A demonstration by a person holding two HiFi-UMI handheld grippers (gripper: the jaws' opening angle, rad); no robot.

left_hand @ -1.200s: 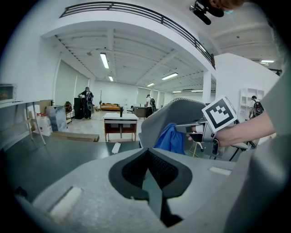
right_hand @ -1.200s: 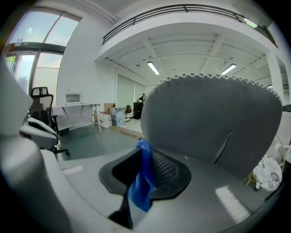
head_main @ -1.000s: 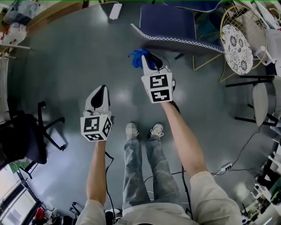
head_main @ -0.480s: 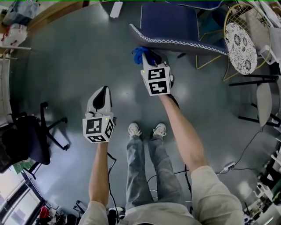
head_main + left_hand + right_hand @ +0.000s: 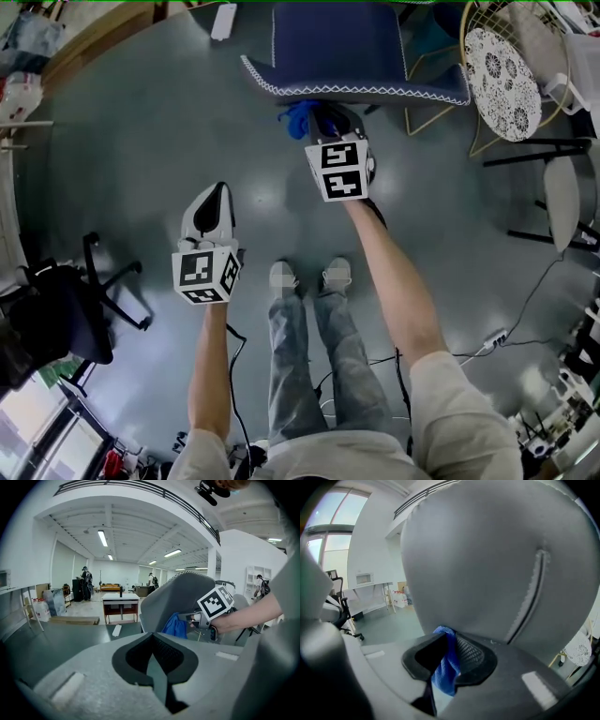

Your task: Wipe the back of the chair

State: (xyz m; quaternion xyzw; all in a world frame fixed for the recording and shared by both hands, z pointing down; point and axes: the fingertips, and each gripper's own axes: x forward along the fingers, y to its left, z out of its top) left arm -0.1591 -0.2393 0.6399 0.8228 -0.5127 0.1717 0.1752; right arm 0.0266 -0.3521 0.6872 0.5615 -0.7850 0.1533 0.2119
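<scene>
**Approach to the chair.** Right tool (image 5: 449, 660) grips a blue cloth (image 5: 445, 667) at the lower edge of the chair back (image 5: 487, 573); contact is uncertain. Left tool (image 5: 152, 663), jaws together and empty, hangs aside above the floor (image 5: 141, 141). Wiping appears barely begun, with the whole back left to do.

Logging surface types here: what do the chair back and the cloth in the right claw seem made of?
The chair back: upholstery, fabric or faux leather, matte and smooth, with a stitched seam; which, I cannot tell. The cloth: soft textile, probably microfibre, given its nubby surface and limp folds.
</scene>
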